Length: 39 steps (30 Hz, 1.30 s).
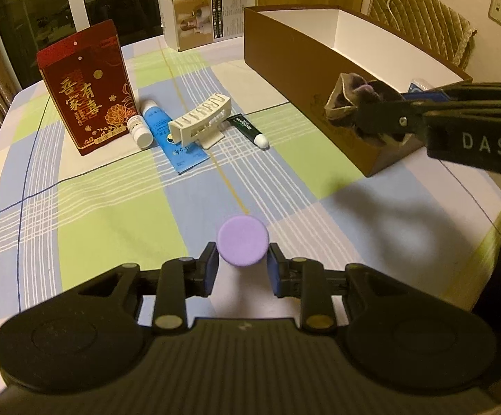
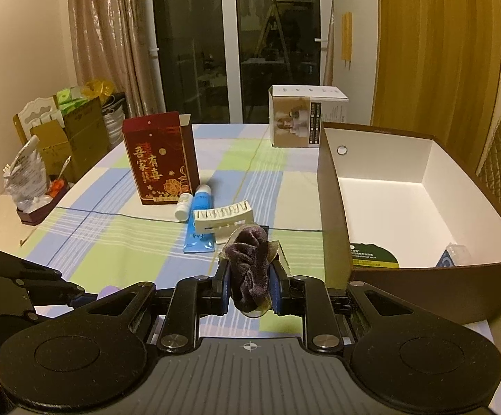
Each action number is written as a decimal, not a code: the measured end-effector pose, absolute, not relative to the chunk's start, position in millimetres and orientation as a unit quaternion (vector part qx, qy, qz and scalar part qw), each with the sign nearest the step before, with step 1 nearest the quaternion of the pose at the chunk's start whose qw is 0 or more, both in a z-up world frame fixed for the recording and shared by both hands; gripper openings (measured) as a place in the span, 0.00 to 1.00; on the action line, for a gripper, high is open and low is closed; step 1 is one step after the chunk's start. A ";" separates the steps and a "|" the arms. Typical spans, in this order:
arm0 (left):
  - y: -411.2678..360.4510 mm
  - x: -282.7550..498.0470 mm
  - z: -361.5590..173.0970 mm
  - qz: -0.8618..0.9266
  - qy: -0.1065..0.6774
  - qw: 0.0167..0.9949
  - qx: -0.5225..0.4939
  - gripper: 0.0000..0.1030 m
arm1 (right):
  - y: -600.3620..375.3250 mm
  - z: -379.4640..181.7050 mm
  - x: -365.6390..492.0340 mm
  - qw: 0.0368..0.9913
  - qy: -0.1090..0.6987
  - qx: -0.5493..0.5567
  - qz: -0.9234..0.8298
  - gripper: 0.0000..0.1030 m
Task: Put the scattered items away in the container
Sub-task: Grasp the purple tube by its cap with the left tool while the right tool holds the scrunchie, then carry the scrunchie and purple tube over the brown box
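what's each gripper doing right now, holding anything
left gripper: closed on the purple cylinder, above the table.
right gripper: closed on the dark cloth, beside the brown box.

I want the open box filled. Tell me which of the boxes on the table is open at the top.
The large brown box with the white inside, on the right. It has no lid, whereas the red box with gold characters and the white printed box stand upright beside it.

A home dining room: checked tablecloth, curtains, padded chair.
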<state>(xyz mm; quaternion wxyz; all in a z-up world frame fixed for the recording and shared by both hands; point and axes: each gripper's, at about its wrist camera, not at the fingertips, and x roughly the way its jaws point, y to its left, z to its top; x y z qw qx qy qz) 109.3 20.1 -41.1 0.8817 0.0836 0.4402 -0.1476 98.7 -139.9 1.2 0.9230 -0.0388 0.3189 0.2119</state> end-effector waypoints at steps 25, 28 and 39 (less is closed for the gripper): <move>17.3 117.7 -27.6 -0.152 0.426 0.889 0.069 0.26 | -151.4 8.7 101.2 0.928 0.311 -0.034 0.203 0.24; 11.5 121.3 -15.9 -0.156 0.414 0.894 0.073 0.26 | -155.7 16.2 103.0 0.931 0.303 -0.031 0.199 0.24; -31.2 147.8 30.8 -0.186 0.363 0.909 0.082 0.26 | -199.6 49.4 127.2 0.951 0.266 -0.018 0.155 0.24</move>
